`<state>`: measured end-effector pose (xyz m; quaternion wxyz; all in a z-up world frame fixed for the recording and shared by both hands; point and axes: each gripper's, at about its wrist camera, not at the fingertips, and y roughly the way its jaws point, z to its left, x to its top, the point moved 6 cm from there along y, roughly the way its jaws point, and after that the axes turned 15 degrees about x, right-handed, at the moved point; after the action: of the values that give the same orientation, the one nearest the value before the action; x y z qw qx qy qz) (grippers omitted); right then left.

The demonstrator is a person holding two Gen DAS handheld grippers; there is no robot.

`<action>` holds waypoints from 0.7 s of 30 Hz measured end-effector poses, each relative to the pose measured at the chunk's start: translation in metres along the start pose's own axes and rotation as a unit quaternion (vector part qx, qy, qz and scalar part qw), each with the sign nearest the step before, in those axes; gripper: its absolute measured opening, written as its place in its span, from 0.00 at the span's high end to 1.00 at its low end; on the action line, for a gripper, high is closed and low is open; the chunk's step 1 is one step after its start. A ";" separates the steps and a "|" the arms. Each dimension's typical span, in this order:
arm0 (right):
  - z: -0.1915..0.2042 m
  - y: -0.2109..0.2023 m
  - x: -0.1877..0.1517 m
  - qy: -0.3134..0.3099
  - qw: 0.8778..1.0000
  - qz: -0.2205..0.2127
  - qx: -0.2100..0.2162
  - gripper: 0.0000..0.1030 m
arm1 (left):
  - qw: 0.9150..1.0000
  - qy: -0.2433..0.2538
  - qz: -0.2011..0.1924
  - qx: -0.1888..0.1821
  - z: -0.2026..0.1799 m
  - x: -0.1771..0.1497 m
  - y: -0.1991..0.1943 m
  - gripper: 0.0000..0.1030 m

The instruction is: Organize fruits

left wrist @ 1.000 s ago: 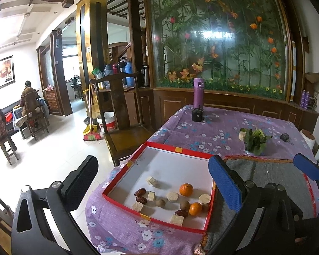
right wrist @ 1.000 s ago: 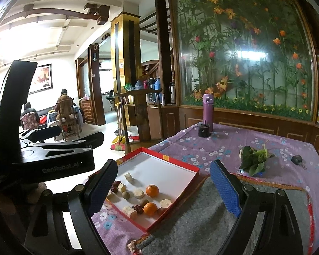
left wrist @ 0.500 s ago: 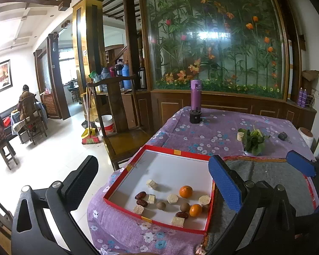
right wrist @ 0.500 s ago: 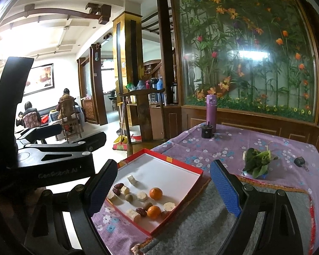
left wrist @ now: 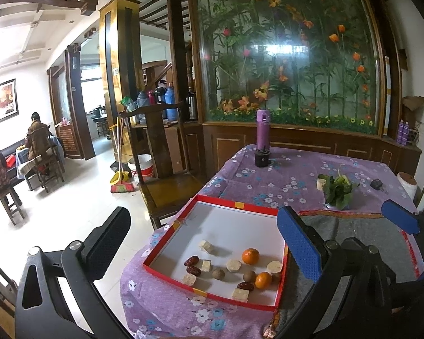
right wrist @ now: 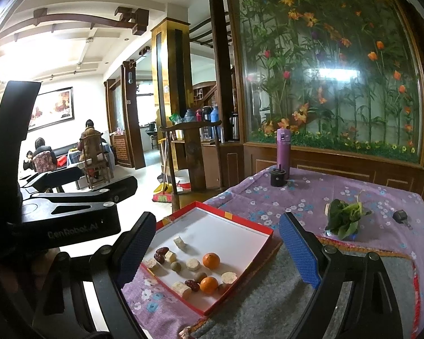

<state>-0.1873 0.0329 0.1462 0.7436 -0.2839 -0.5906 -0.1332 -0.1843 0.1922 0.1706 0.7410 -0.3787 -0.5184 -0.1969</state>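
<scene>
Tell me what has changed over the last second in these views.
Little: both views drift slightly, with the purple bottle sliding right in the right wrist view. The left gripper and right gripper stay open and empty above the red tray. Nothing was grasped; the fruit lies as before.

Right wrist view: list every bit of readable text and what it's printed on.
"GenRobot.AI": on the black body of the left gripper.
Purple bottle: small mark near the top, too blurred to read.
Red tray: gold tabs on its rim, no text legible.
</scene>
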 end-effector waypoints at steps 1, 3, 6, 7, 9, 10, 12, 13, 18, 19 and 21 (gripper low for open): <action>0.000 0.000 0.000 0.000 1.000 0.000 0.000 0.13 | 1.000 0.000 0.000 0.000 0.001 0.000 0.000 0.00; 0.000 0.000 -0.001 0.001 1.000 0.001 -0.001 0.13 | 1.000 0.000 0.000 0.002 0.003 -0.001 0.001 0.00; -0.001 0.001 -0.003 0.003 1.000 0.002 -0.002 0.13 | 1.000 -0.002 -0.002 0.003 0.005 0.000 0.002 0.00; -0.001 0.001 -0.003 0.003 1.000 0.002 -0.002 0.13 | 1.000 -0.003 -0.003 0.003 0.006 0.000 0.003 0.00; -0.001 0.001 -0.003 0.002 1.000 0.002 -0.004 0.13 | 1.000 -0.004 -0.003 0.003 0.007 0.000 0.003 0.00; -0.001 0.001 -0.003 0.002 1.000 0.002 -0.004 0.13 | 1.000 -0.006 -0.003 0.002 0.008 0.000 0.003 0.00; -0.001 0.001 -0.003 0.002 1.000 0.002 -0.004 0.13 | 1.000 -0.006 -0.003 0.003 0.009 0.000 0.003 0.00; -0.001 0.001 -0.003 0.003 1.000 0.002 -0.003 0.13 | 1.000 -0.006 -0.003 0.003 0.009 0.000 0.003 0.00; -0.001 0.001 -0.002 0.000 1.000 0.004 -0.003 0.13 | 1.000 -0.012 -0.004 0.003 0.015 0.002 0.005 0.00; -0.001 0.002 -0.002 0.000 1.000 0.005 -0.003 0.13 | 1.000 -0.012 -0.004 0.003 0.015 0.002 0.005 0.00; 0.000 0.002 -0.001 -0.002 1.000 0.004 -0.004 0.13 | 1.000 -0.013 -0.005 0.003 0.016 0.003 0.005 0.00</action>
<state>-0.1863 0.0339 0.1448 0.7418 -0.2897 -0.5902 -0.1325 -0.1896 0.2077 0.1741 0.7340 -0.3768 -0.5305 -0.1943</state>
